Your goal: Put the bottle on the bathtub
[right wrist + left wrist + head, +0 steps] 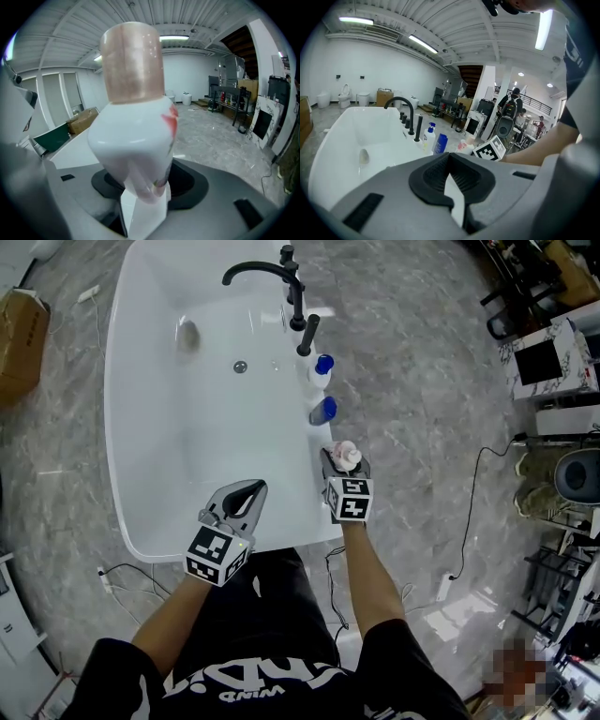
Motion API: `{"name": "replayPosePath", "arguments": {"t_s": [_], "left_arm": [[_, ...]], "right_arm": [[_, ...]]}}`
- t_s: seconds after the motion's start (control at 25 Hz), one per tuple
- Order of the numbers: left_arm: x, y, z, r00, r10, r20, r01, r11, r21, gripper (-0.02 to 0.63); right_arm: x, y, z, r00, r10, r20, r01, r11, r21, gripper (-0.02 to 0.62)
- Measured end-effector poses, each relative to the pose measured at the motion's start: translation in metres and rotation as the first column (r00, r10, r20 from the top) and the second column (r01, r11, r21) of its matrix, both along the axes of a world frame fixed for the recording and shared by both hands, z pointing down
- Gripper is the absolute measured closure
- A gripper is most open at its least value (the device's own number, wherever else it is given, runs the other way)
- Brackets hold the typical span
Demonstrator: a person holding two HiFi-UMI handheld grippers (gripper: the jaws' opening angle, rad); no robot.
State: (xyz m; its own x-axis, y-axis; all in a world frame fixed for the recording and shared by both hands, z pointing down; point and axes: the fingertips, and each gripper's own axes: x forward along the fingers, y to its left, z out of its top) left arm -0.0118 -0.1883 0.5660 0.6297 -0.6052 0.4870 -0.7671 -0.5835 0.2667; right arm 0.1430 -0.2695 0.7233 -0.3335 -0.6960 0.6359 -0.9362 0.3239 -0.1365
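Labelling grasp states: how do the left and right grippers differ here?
The right gripper is shut on the pink-capped white bottle; the left gripper is shut on nothing. The right gripper is at the bathtub's side rim; the left gripper is over its near end. Both point toward the faucet end.

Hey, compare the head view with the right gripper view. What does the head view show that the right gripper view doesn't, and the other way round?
Only the head view: the whole bathtub, its black faucet, a pump bottle and a blue bottle on the rim, the left gripper over the tub's near end, and the person's arms. Only the right gripper view: the jaws closed on the white bottle, low on its body, a red mark on its side, and ceiling lights. Both: that bottle and its pink cap, held in the right gripper.
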Motion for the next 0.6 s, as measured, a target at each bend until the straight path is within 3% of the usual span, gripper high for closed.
{"name": "replayPosePath", "arguments": {"t_s": [0.6], "left_arm": [[-0.003, 0.003, 0.018, 1.0, -0.007, 0.004, 0.007, 0.999, -0.05, 0.598]], "right_arm": [[-0.013, -0.01, 0.028, 0.999, -0.054, -0.005, 0.054, 0.998, 0.014, 0.35]]}}
